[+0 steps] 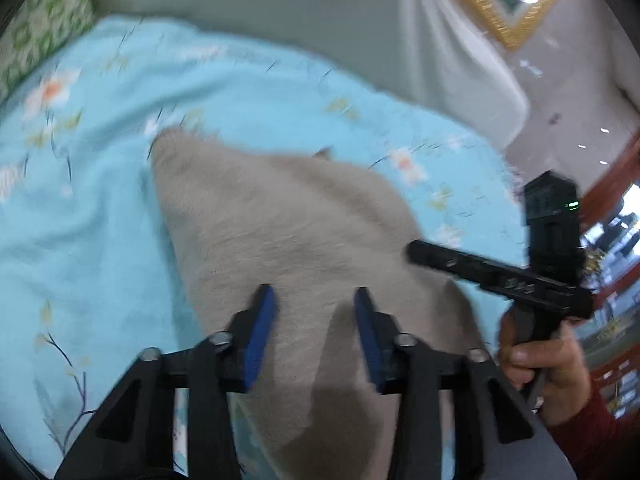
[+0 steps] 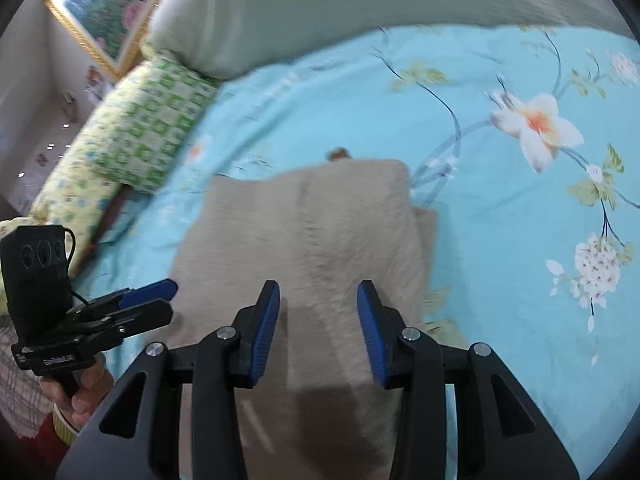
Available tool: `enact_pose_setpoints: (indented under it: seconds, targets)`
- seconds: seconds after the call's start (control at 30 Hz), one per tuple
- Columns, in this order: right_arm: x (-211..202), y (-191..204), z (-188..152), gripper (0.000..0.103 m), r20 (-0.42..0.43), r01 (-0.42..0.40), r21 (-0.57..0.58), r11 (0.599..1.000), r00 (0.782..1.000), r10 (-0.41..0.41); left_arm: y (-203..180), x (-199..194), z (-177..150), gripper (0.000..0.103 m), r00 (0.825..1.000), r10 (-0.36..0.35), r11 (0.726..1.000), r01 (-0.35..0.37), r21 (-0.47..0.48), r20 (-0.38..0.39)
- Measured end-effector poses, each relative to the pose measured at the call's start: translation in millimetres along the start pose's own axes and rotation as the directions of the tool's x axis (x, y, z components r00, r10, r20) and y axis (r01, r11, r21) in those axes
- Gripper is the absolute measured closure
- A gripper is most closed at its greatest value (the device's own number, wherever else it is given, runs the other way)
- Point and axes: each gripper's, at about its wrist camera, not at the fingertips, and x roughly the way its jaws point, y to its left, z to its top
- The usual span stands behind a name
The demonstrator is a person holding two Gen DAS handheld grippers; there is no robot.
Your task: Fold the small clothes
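Lying on the bed (image 2: pixel 320 92), on its blue flowered sheet, the beige garment (image 2: pixel 304 240) looks partly folded. In the right wrist view its far edge at twelve o'clock is straight and square-cornered, and a second layer peeks out from under the top one at about three o'clock, so at least one fold seems made. In the left wrist view the same cloth tapers to a rounded point at eleven o'clock, and something small and dark pokes from under its far edge; I cannot tell what it is.

Neither hand-held gripper pinches anything. The left hand-held gripper (image 1: pixel 316 332) hangs over the near part of the garment with its blue pads (image 1: pixel 262 336) spread and nothing but bare cloth showing in the gap. The right hand-held gripper (image 2: pixel 318 328) is the same: jaws apart above the near edge, pads clear of the fabric as far as I can see. Each gripper also shows in the other's view, at three o'clock and at nine o'clock, gripped by a hand (image 1: pixel 540 364).

My reading is that the piece is mid-fold. The bundle is still broad and the edges at three o'clock do not line up, so another fold and some tidying remain. A green-patterned pillow (image 2: pixel 152 120) sits at ten o'clock, well clear. I see no other clothes, folded or waiting.
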Motion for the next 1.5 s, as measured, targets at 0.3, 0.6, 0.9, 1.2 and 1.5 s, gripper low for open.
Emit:
enact_pose_setpoints:
  seconds: [0.3, 0.6, 0.9, 1.2, 1.5]
  targets:
    - [2.4, -13.9, -2.7, 0.070, 0.015, 0.035, -0.065, 0.997, 0.999, -0.034, -8.9, 0.4, -6.2, 0.075, 0.996, 0.079, 0.996, -0.080, 0.033, 0.042]
    - [-69.1, 7.2, -56.0, 0.067, 0.065, -0.035, -0.107, 0.994, 0.997, 0.043, -43.0, -73.7, -75.2, 0.075, 0.987, -0.073, 0.995, 0.062, 0.081, 0.141]
    - [-45.8, 4.2, -109.8, 0.069, -0.045, 0.103, -0.206, 0.973, 0.992, -0.114, -33.5, -29.4, -131.6, 0.078, 0.999, -0.045, 0.997, 0.046, 0.059, -0.003]
    - [-46.1, -23.7, -108.0, 0.046, -0.065, 0.179, -0.192, 0.965, 0.979, -0.194, -31.3, -25.0, -136.3, 0.082, 0.999, -0.050, 0.999, 0.050, 0.001, 0.000]
    - [-81.7, 6.9, -110.8, 0.047, 0.033, 0.160, -0.198, 0.967, 0.987, -0.156, -47.1, -41.4, -136.4, 0.063, 0.999, -0.034, 0.999, 0.034, 0.033, -0.003]
